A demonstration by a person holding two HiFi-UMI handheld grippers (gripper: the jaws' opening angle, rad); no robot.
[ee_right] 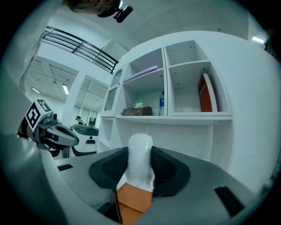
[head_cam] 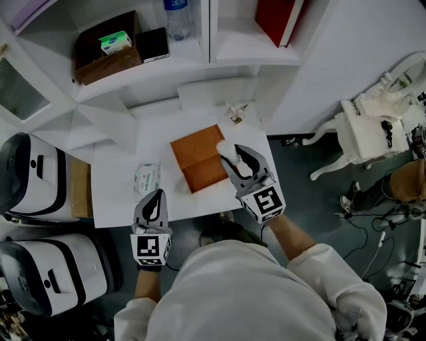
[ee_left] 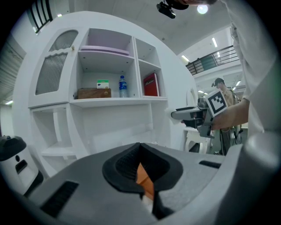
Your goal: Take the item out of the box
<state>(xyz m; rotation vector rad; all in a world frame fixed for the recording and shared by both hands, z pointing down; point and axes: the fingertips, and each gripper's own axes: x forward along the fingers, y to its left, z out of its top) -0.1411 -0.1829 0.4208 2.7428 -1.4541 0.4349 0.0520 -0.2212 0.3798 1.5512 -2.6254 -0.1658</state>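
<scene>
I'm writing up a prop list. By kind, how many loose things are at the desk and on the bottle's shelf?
Boxes: 3 (orange box, brown box, green-and-white box)
Bottle: 1
Red book: 1
Tissue pack: 1
Black flat item: 1
White item, in the right gripper: 1
Small unclear object, back of desk: 1
Total: 9

White table (head_cam: pixel 113 200) holds orange box (head_cam: pixel 196 163), tissue packet (head_cam: pixel 146 178).

A white long-sleeved garment (head_cam: pixel 266 293) is worn, and the left gripper (head_cam: pixel 155 197) and right gripper (head_cam: pixel 235 157) are built in grey with black-lined jaws, each fitted with a cube (head_cam: pixel 150 248) printed with black-and-white square markers.
</scene>
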